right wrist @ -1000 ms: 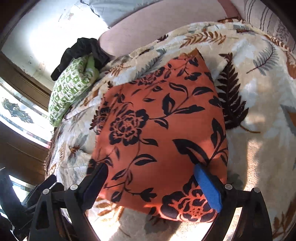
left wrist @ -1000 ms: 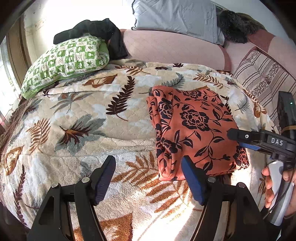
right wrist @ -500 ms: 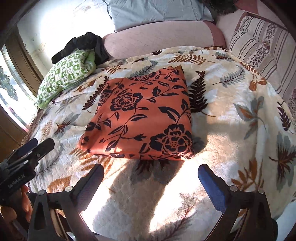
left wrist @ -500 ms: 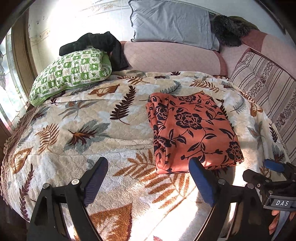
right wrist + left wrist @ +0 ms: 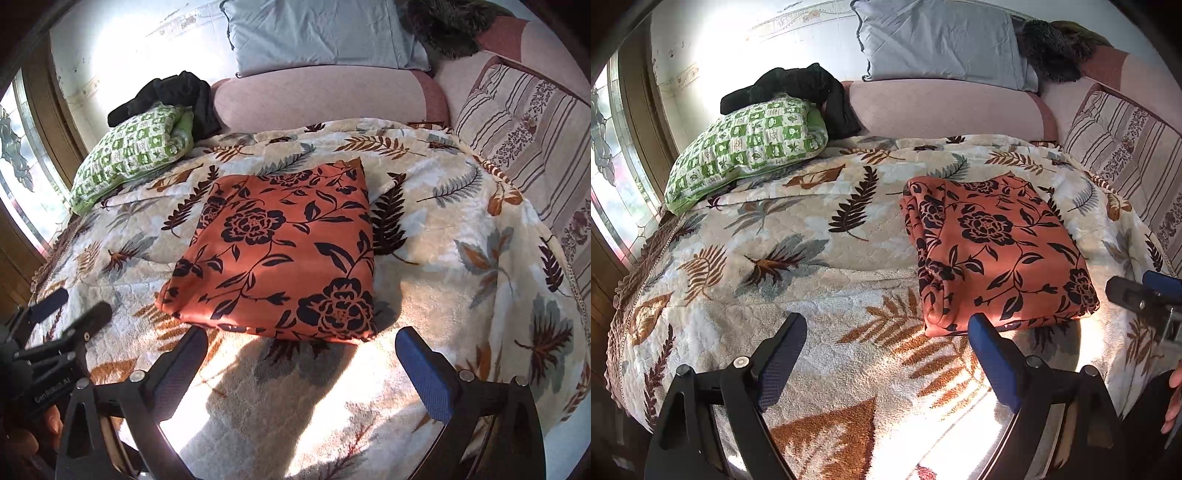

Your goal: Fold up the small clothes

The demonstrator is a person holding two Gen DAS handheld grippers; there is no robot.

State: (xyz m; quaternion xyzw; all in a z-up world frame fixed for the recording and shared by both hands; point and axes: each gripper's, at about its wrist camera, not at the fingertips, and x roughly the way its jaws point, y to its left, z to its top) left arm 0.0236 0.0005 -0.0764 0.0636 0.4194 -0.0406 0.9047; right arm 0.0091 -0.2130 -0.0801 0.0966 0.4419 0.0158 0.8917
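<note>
Lying folded into a flat rectangle, the orange cloth (image 5: 280,254) with black flowers rests on the leaf-patterned blanket (image 5: 461,295), toward the blanket's right half in the left wrist view. Its layered edges face left (image 5: 923,236).

Left gripper (image 5: 886,358): jaws wide apart, holding nothing, positioned above the blanket just short of the cloth's near edge.

Right gripper (image 5: 303,369): jaws wide apart, holding nothing, positioned near the cloth's near edge, apart from it.

A green checked pillow (image 5: 746,147) lies at the blanket's far left corner, with a black garment (image 5: 798,88) on top. A grey pillow (image 5: 942,40) leans behind.
</note>
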